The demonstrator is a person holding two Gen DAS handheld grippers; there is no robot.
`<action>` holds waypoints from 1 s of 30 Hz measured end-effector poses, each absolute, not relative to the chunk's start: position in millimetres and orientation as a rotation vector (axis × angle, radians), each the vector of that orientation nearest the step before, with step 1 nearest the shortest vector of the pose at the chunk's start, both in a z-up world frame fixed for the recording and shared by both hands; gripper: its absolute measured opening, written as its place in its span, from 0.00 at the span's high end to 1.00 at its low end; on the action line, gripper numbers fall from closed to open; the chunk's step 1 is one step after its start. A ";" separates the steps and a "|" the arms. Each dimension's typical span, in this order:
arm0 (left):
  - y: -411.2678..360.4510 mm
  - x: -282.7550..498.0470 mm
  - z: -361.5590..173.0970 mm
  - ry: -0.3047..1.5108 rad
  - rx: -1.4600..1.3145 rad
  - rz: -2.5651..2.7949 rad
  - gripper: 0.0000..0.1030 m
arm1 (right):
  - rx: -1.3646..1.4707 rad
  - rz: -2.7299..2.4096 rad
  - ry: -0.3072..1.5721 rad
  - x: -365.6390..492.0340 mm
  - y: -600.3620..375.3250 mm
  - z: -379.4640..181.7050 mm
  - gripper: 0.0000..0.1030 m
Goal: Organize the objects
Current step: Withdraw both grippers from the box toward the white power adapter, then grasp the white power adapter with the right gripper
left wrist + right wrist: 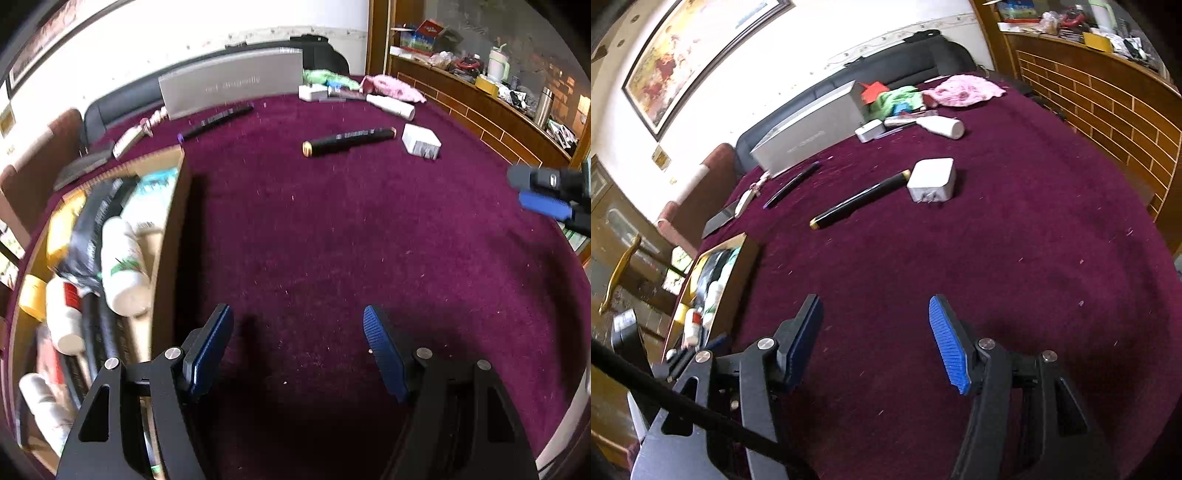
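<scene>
we can't read the faint print on the grey box (pixel 231 83); labels in the cardboard box (pixel 168 236) at 9 o'clock are blurred, contents partly cut off by the frame edge. our left gripper (pixel 297 343) tilts down over bare purple cloth (pixel 332 240), jaws apart, holding nothing. right gripper (pixel 875 339) same: jaws apart, empty. black marker (pixel 858 199) lies at 12 o'clock, its gold end touching the white charger (pixel 932 179).

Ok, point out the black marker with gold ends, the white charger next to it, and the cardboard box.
black marker (pixel 857 199), right wrist view, middle of its barrel
white charger (pixel 932 178), right wrist view, top face
cardboard box (pixel 168 236), left wrist view, right wall
</scene>
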State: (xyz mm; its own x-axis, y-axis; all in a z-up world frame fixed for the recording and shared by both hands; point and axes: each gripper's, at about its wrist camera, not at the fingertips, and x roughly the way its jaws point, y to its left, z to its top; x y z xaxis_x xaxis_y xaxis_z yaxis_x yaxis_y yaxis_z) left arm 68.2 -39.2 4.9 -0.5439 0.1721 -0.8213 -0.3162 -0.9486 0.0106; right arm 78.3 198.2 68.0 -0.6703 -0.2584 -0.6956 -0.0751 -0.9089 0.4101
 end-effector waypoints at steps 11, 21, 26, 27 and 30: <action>-25.5 64.2 -4.7 0.313 -1.328 2.492 0.11 | 1.269 -2.814 -0.660 27.2 226.2 70.8 0.43; -23.5 62.8 -5.0 0.333 -1.340 2.485 0.02 | 1.369 -2.885 -0.659 -47.5 226.9 58.2 0.43; -23.3 62.8 -5.0 0.333 -1.340 2.485 0.02 | 1.456 -2.916 -0.625 -69.0 225.4 45.5 0.43; -23.2 62.8 -4.9 0.333 -1.340 2.486 0.02 | 1.464 -2.929 -0.613 -70.6 224.6 44.3 0.43; -23.0 62.8 -5.0 0.333 -1.340 2.486 0.01 | 1.480 -2.942 -0.585 -76.0 221.1 40.6 0.43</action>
State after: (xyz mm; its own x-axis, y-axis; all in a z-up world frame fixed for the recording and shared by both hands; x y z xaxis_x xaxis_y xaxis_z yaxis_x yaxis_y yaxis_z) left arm 62.8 -23.0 -5.0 -0.5216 0.1484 -0.8402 -0.3644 -0.9292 0.0621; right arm -76.0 221.1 40.6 -0.5921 0.0246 -0.8055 -0.3308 -0.9189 0.2150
